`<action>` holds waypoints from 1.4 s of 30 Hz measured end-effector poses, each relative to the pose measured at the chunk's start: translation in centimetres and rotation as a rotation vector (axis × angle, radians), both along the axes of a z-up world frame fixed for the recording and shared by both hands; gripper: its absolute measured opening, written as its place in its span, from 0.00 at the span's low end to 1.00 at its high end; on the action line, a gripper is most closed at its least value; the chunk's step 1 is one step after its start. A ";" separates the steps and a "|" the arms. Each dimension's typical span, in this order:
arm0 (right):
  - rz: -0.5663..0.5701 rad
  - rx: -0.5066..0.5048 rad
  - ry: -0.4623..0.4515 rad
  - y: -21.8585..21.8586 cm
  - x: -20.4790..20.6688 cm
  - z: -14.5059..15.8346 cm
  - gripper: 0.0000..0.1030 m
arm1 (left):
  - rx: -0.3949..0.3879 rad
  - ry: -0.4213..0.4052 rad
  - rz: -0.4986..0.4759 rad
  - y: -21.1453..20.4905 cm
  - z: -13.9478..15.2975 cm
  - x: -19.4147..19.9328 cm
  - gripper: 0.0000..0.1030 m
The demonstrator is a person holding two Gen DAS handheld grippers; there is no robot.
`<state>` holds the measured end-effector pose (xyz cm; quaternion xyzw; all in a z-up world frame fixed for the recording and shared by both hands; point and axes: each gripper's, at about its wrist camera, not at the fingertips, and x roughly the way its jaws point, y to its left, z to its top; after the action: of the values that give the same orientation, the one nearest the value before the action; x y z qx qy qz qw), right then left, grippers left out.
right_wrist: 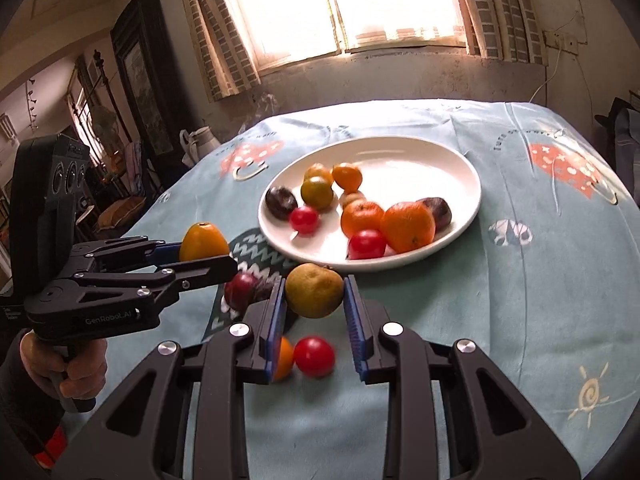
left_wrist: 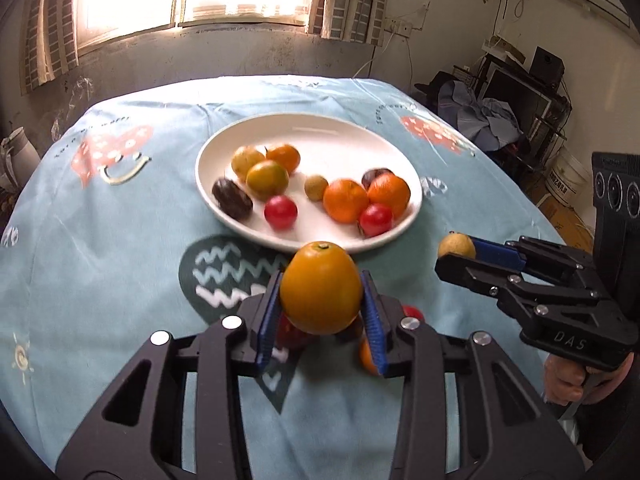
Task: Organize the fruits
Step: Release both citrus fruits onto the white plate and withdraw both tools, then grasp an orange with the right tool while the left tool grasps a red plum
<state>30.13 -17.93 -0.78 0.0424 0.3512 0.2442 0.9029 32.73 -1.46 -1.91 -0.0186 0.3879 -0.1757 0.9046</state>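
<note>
Both grippers loaded mid-carry: left gripper (left_wrist: 322, 300) clamps orange (left_wrist: 320, 286), right gripper (right_wrist: 314, 312) clamps pear (right_wrist: 314, 290). Next: move up-frame over plate (left_wrist: 320, 128), find gaps, release.

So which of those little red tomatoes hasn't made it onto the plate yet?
The red tomato lying on the tablecloth beneath the right gripper, beside a small orange fruit. The other two red ones already sit on the white plate.
</note>
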 end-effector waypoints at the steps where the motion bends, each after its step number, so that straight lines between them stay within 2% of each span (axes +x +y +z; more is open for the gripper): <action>1: -0.016 0.005 -0.009 0.1 1.1 0.3 0.28 | -0.011 0.000 0.001 -0.1 0.5 1.5 0.37; 4: -0.050 0.007 -0.007 0.5 4.6 0.4 0.28 | 0.011 -0.017 0.024 -0.9 1.0 5.6 0.37; 8: -0.071 0.007 0.007 1.0 8.2 -0.3 0.29 | 0.056 -0.006 0.049 -1.9 0.0 9.8 0.37; 9: -0.077 0.014 0.003 1.0 8.7 -0.5 0.34 | 0.070 -0.004 0.065 -2.0 -0.2 10.4 0.42; 10: -0.094 0.007 -0.013 1.0 8.8 -0.5 0.42 | 0.081 -0.010 0.091 -1.9 -0.3 10.7 0.64; 11: -0.134 -0.014 -0.043 0.9 8.6 -0.3 0.57 | 0.099 -0.031 0.139 -1.5 -0.1 10.6 0.71; 12: -0.159 -0.027 -0.071 0.7 8.1 -0.1 0.60 | 0.097 -0.055 0.165 -1.0 0.3 10.1 0.83; 16: -0.127 -0.062 -0.113 0.7 5.2 0.8 0.60 | 0.081 -0.091 0.192 0.7 1.8 6.6 0.93; 19: -0.081 -0.084 -0.117 1.3 2.2 0.6 0.60 | 0.092 -0.095 0.205 1.6 1.6 2.8 0.94; 24: 0.006 -0.167 -0.156 3.5 -2.9 -0.6 0.60 | 0.101 -0.089 0.256 3.1 -1.2 -1.8 0.94; 25: 0.032 -0.181 -0.154 4.1 -3.6 -0.8 0.60 | 0.119 -0.070 0.274 3.5 -1.5 -1.9 0.94; 27: 0.092 -0.196 -0.154 4.9 -4.6 -1.0 0.60 | 0.105 -0.053 0.306 4.5 -1.7 -1.7 0.94; 30: 0.148 -0.283 -0.174 6.3 -5.3 -1.7 0.60 | 0.087 -0.038 0.362 6.0 -1.8 -1.5 0.94; 33: 0.188 -0.326 -0.141 7.0 -5.1 -2.8 0.60 | 0.110 -0.033 0.392 6.7 -1.9 -1.3 0.94; 42: 0.220 -0.344 -0.114 7.6 -4.8 -4.1 0.59 | 0.072 -0.001 0.363 6.7 -1.7 -1.3 0.94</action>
<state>25.36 -10.36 -4.83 -0.1649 0.3386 0.2795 0.8832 31.48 5.25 -3.64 -0.0557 0.3837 0.0043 0.9218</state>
